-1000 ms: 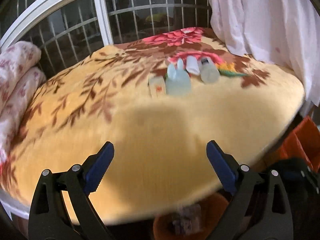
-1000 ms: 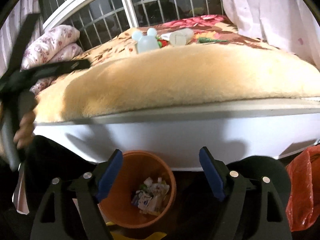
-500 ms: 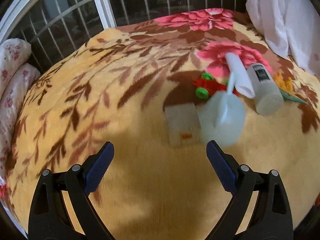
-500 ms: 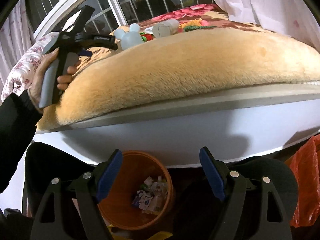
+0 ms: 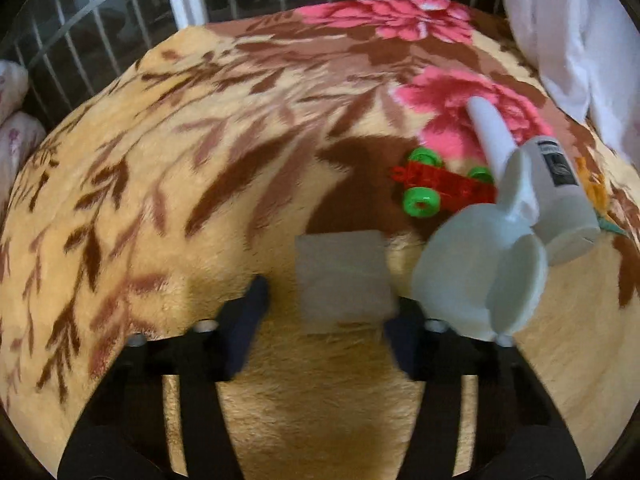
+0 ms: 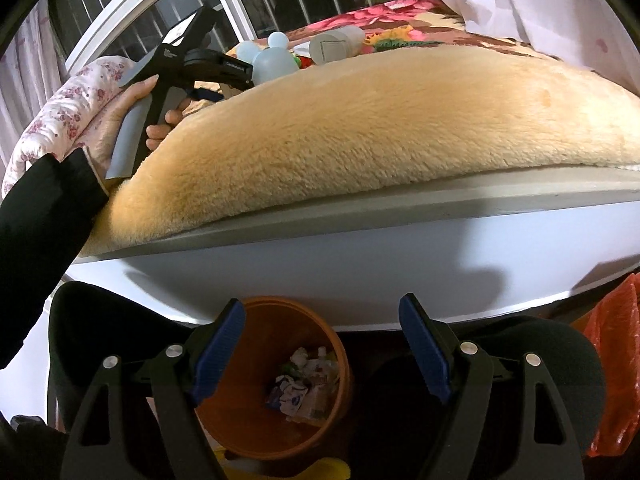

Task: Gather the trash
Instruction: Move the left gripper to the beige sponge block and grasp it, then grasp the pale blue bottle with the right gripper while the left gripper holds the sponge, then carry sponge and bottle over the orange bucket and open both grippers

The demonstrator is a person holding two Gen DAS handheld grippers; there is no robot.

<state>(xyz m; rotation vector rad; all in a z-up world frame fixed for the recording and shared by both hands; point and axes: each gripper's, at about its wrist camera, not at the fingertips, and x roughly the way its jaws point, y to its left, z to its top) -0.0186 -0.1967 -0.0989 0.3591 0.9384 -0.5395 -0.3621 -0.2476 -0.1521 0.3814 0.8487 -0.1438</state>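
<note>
A small pale packet (image 5: 343, 276) lies on the floral blanket (image 5: 200, 184). My left gripper (image 5: 326, 312) is open, its two fingers on either side of the packet's near end, not closed on it. A pale blue bear-eared bottle (image 5: 476, 276) lies just right of it, with a white bottle (image 5: 560, 196), a white tube (image 5: 490, 132) and a red and green toy (image 5: 436, 184) behind. My right gripper (image 6: 320, 344) is open and empty, hanging over an orange bin (image 6: 276, 380) holding crumpled wrappers, below the bed edge.
The right wrist view shows the bed's white side panel (image 6: 360, 256), an orange plastic bag (image 6: 616, 360) at the right, folded floral quilts (image 6: 68, 96) at the left and my left hand holding its gripper (image 6: 176, 80). A barred window and a white curtain (image 5: 580, 32) stand behind the bed.
My left gripper has moved forward and down over the blanket, so its fingers now flank the pale packet. The right gripper has stayed over the orange bin.
</note>
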